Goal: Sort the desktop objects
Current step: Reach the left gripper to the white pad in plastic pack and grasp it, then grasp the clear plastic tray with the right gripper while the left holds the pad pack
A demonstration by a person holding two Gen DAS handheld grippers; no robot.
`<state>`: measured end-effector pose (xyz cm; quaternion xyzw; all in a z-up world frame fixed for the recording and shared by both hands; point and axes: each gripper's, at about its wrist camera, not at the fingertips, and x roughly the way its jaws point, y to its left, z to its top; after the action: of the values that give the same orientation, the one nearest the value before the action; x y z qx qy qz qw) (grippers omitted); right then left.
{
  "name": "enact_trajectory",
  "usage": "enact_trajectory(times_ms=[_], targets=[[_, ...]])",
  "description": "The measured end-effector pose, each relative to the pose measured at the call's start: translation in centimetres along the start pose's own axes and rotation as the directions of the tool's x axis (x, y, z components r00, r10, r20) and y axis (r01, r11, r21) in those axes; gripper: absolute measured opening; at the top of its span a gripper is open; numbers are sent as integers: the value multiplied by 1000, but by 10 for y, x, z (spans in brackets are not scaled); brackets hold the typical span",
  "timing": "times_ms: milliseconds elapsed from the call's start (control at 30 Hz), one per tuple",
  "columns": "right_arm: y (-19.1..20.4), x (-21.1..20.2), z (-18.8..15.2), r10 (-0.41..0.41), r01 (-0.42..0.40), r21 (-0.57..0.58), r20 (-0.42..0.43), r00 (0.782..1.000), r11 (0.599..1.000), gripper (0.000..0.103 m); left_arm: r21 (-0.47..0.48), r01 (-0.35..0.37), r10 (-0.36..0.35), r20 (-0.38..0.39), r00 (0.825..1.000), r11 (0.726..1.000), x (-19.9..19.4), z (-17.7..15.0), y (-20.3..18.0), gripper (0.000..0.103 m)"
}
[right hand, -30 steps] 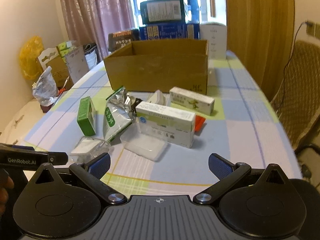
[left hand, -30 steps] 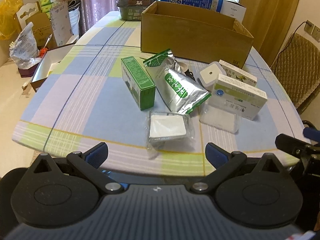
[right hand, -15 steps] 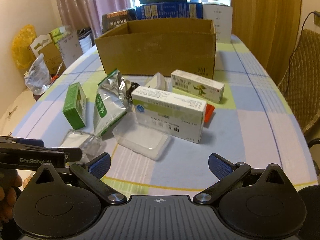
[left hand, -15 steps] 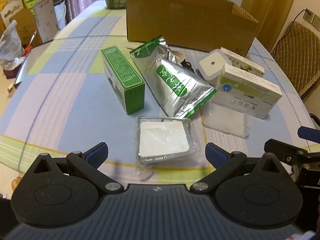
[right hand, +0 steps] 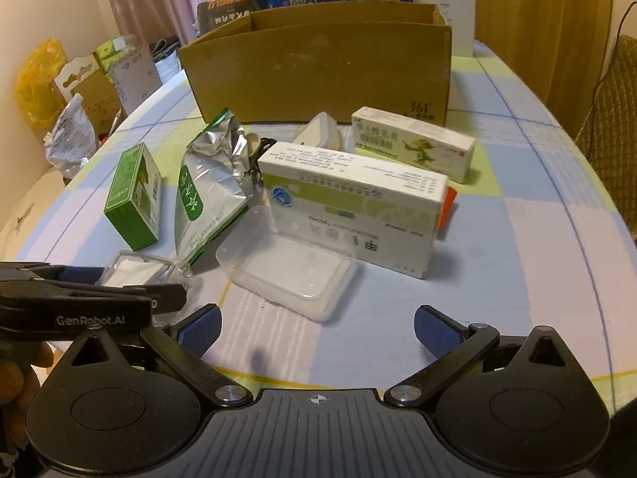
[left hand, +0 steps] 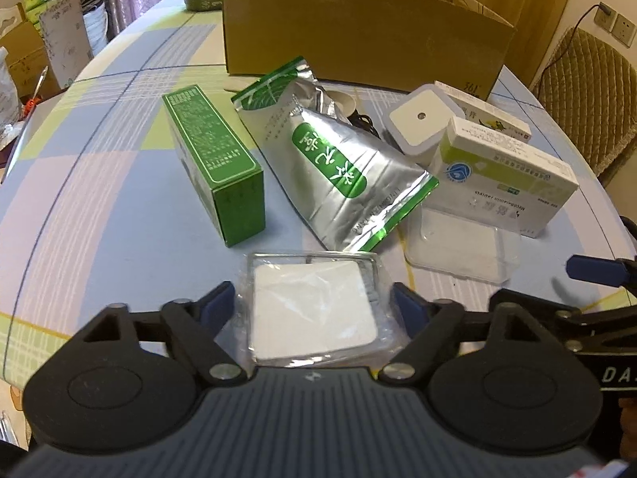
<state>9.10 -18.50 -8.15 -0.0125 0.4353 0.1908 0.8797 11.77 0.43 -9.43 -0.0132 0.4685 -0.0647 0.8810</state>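
- The left gripper (left hand: 312,306), jaws spread wide, straddles a clear plastic packet holding a white pad (left hand: 312,312) near the checked tablecloth's (left hand: 99,183) front edge; contact apparently not made.
- The right gripper (right hand: 317,328), jaws wide and empty, hovers before a clear plastic tray (right hand: 288,271).

Left gripper (right hand: 99,306) side: "GenRobot.AI" in pale letters.
Cardboard box (right hand: 318,63), near right corner: "361".
Dark package (right hand: 227,10) behind the box, far left: "NONGLI", printed upside down.
Right gripper (left hand: 597,310) body, at the frame edge: "DA", cut off.
Silver pouch (left hand: 334,167): green label with white Chinese characters; small edge print too blurred to read.
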Motion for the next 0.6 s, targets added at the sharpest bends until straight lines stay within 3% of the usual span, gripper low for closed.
enact_trajectory(times_ms=[167,600], targets=[[4,9,5,3,-3,4,-2,1000,1000,101,7,-5,5,5,1000,1000,-1,4,6,66],[23,41,21,-52,52,87,-2,999,995,101,-9,-19,19,10,1000,1000,1,12,38,65]])
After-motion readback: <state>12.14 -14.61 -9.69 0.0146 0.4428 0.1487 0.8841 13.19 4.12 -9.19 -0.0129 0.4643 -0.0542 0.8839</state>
